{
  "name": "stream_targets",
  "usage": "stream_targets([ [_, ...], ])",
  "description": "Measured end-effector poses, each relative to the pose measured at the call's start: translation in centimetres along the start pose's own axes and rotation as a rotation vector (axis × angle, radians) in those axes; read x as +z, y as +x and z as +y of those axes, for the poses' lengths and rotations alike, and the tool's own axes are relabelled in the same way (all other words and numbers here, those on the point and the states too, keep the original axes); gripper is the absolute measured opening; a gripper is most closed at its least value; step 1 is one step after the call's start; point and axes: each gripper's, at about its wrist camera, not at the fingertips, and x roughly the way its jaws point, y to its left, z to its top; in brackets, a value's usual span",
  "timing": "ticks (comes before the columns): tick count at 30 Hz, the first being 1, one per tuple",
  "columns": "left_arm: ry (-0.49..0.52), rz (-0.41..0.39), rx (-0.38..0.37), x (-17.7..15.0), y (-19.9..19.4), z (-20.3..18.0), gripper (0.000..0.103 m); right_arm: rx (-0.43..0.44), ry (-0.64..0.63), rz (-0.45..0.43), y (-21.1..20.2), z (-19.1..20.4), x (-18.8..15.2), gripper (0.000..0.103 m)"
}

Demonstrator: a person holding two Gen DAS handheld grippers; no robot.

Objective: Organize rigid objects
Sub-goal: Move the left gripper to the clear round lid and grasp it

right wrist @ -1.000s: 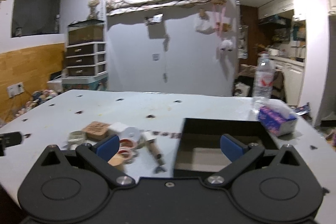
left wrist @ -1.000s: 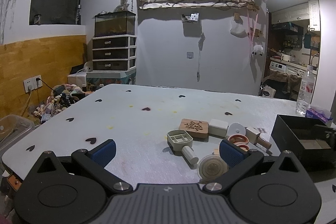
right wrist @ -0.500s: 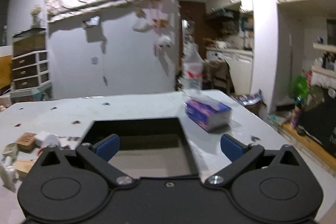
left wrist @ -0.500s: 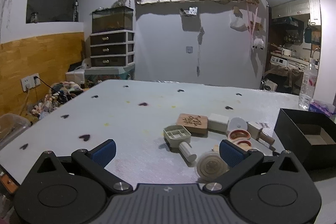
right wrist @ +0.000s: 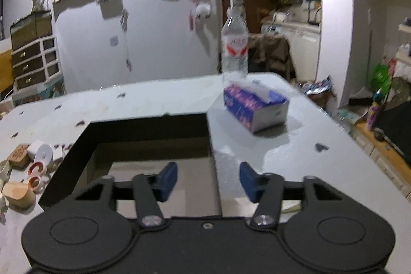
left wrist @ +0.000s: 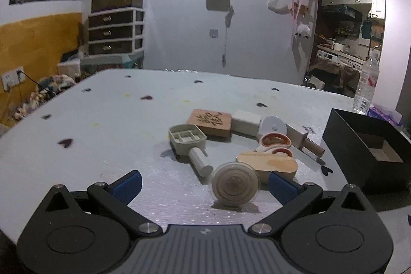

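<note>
A cluster of small rigid objects lies mid-table in the left wrist view: a round beige disc [left wrist: 234, 183], a grey mould with a handle [left wrist: 188, 143], a carved wooden block [left wrist: 210, 122], a white box [left wrist: 245, 122], orange-handled scissors [left wrist: 276, 145] and a wooden piece [left wrist: 268, 164]. My left gripper [left wrist: 204, 182] is open and empty, with the disc between its fingers. A black open box [left wrist: 359, 145] stands to the right. My right gripper [right wrist: 208, 180] is partly closed and empty, straddling the right wall of the black box [right wrist: 210, 145].
A tissue box [right wrist: 254, 107] and a water bottle [right wrist: 234, 45] stand behind the black box near the table's right edge. The object cluster shows at the left of the right wrist view [right wrist: 25, 166]. Drawers [left wrist: 115, 30] stand beyond the table.
My left gripper has moved forward, closer to the disc. My right gripper has swung right over the black box and its jaws have narrowed.
</note>
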Motion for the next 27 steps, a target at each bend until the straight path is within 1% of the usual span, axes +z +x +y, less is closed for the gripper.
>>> stream_targets([
  [1,-0.007,0.006,-0.009,-0.1,0.4,0.0,0.103,0.007,0.000,0.016,0.4,0.1,0.0,0.043],
  [2,-0.015,0.014,-0.024,-0.1,0.8,0.0,0.103,0.011,-0.004,0.032,0.7,0.2,0.1,0.040],
  [3,-0.019,0.021,-0.033,-0.2,1.2,-0.1,0.103,0.016,-0.006,0.043,1.0,0.3,0.0,0.032],
  [5,-0.028,0.035,-0.048,-0.3,2.0,-0.2,0.102,0.004,-0.016,0.051,1.3,0.3,0.1,0.027],
  [6,-0.032,0.041,-0.055,-0.4,2.4,-0.2,0.101,-0.004,-0.024,0.051,1.4,0.3,0.1,0.023],
  [7,-0.039,0.043,-0.069,-0.5,2.8,-0.2,0.097,-0.011,-0.028,0.053,1.4,0.3,0.1,0.019],
  [9,-0.053,0.054,-0.086,-0.5,3.6,-0.2,0.092,-0.011,-0.023,0.073,1.6,0.0,0.1,0.016],
  [12,-0.054,0.053,-0.090,-0.6,4.6,-0.2,0.092,-0.026,-0.012,0.120,2.4,-0.5,0.2,0.016],
  [14,-0.053,0.049,-0.095,-0.6,5.0,-0.1,0.091,-0.036,-0.018,0.136,2.8,-0.6,0.1,0.014],
  [15,-0.050,0.046,-0.099,-0.6,5.2,-0.1,0.091,-0.034,-0.017,0.147,3.0,-0.6,0.0,0.009],
  [16,-0.045,0.042,-0.103,-0.6,5.4,-0.1,0.091,-0.029,-0.015,0.159,3.2,-0.7,-0.1,0.007],
  [18,-0.037,0.036,-0.109,-0.6,5.8,-0.2,0.091,-0.036,-0.012,0.166,3.4,-0.7,-0.2,0.006],
  [23,-0.049,0.046,-0.137,-0.8,6.7,0.0,0.075,-0.037,-0.014,0.163,3.3,-0.7,-0.1,0.006],
  [25,-0.046,0.053,-0.148,-0.9,6.9,-0.1,0.063,-0.036,-0.011,0.162,3.3,-0.8,-0.1,0.006],
  [27,-0.033,0.050,-0.139,-0.9,6.9,-0.3,0.054,-0.036,-0.007,0.161,3.3,-0.8,-0.1,0.006],
])
